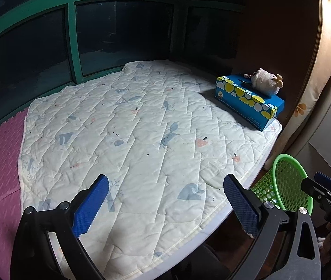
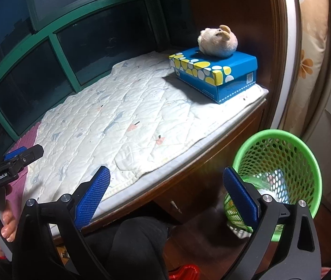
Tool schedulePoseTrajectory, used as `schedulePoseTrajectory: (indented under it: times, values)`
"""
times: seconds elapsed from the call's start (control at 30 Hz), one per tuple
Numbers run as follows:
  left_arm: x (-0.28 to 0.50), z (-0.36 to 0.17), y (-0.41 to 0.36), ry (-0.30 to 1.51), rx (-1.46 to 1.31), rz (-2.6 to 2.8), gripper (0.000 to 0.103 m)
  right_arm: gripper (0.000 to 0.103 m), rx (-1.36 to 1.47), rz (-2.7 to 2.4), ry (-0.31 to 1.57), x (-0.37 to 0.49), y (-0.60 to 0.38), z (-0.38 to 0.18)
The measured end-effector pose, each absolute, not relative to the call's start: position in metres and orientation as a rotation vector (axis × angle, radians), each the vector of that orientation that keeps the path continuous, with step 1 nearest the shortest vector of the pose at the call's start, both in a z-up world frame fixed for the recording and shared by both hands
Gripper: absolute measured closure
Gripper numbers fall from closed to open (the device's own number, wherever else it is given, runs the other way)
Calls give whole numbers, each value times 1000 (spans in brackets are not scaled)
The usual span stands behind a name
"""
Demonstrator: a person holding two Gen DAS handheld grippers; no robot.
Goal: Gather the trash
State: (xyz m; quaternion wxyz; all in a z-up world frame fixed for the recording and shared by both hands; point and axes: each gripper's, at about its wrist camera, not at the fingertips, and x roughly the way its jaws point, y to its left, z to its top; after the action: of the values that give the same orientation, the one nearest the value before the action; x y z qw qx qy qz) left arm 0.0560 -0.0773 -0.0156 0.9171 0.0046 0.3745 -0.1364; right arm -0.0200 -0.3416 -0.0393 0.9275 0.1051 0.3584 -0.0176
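The green mesh basket (image 2: pixel 279 170) stands on the floor at the right end of the window seat, below its wooden edge, and I can see some white and pale crumpled trash (image 2: pixel 267 184) at its bottom through the holes. In my right wrist view the basket is just behind the right finger of my right gripper (image 2: pixel 165 196), so it is near but I cannot tell if the finger touches it. The basket looks tilted in this view, its open mouth facing toward me and upward, its long axis going from the rim down to the narrow base. My right gripper has its jaws wide apart and nothing is between them. My left gripper (image 1: pixel 166 201) is also spread wide and empty, above the white quilted mat (image 1: pixel 130 128). On the far right corner of the mat lies a blue tissue box (image 2: pixel 216 74) with a small plush toy (image 2: pixel 218 40) on top.
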Motion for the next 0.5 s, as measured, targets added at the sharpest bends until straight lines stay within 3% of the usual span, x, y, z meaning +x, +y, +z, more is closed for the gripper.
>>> schedulePoseTrajectory:
  times: [0.5]
  values:
    - [49, -11, -58, 755, 4, -223, 7, 5, 192, -10, 711, -16, -327, -32]
